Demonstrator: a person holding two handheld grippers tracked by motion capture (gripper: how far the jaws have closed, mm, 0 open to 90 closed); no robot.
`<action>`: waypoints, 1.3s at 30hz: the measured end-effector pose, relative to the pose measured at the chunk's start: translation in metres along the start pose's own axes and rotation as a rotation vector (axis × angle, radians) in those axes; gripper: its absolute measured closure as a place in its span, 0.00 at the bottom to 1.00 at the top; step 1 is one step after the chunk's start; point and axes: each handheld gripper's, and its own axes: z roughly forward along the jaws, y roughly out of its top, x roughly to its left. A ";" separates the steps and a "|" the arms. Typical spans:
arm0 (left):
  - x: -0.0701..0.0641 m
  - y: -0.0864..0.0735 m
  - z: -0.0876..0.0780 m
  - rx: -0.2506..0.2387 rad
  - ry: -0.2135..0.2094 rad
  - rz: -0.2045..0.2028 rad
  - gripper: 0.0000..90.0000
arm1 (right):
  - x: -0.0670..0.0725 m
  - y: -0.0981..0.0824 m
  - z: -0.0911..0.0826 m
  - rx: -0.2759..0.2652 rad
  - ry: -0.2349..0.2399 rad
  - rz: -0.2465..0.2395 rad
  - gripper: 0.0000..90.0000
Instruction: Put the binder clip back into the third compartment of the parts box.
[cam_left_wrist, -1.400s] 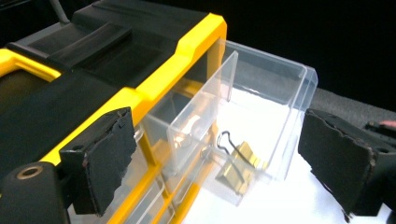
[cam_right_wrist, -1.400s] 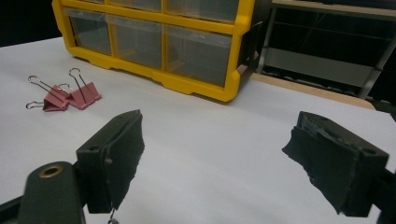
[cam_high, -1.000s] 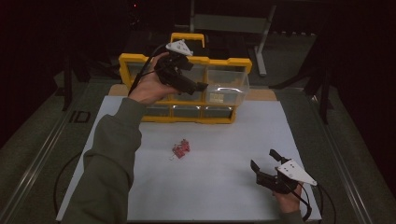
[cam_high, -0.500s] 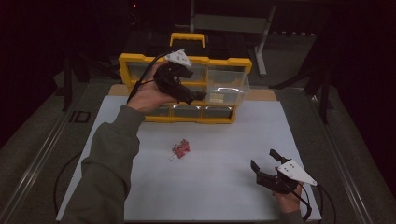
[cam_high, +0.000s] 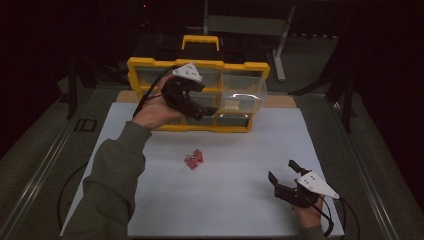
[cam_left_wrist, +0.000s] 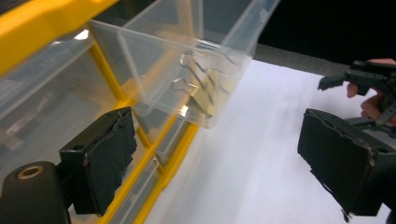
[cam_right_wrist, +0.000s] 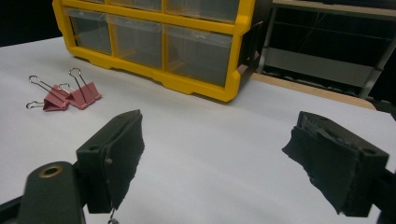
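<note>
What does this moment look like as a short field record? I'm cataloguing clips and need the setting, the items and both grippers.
setting: white mat on a table, dark room
organizer: yellow drawer organizer at the mat's far edge
drawer: clear drawer pulled out, something small inside
clips: pink binder clips lying together mid-mat
left gripper: left gripper raised at the organizer's front beside the open drawer, jaws open, nothing between them
right gripper: right gripper low over the mat's near right corner, jaws open, empty
</note>
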 end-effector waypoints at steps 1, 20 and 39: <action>-0.002 -0.001 0.000 0.001 -0.003 0.007 0.13 | 0.000 0.000 0.000 0.001 0.000 0.000 0.18; -0.019 -0.019 0.005 0.038 -0.052 0.051 0.12 | 0.000 0.000 0.000 0.002 0.000 0.001 0.18; -0.021 -0.049 0.008 0.046 -0.081 0.015 0.13 | 0.000 0.000 0.000 0.003 -0.002 0.000 0.18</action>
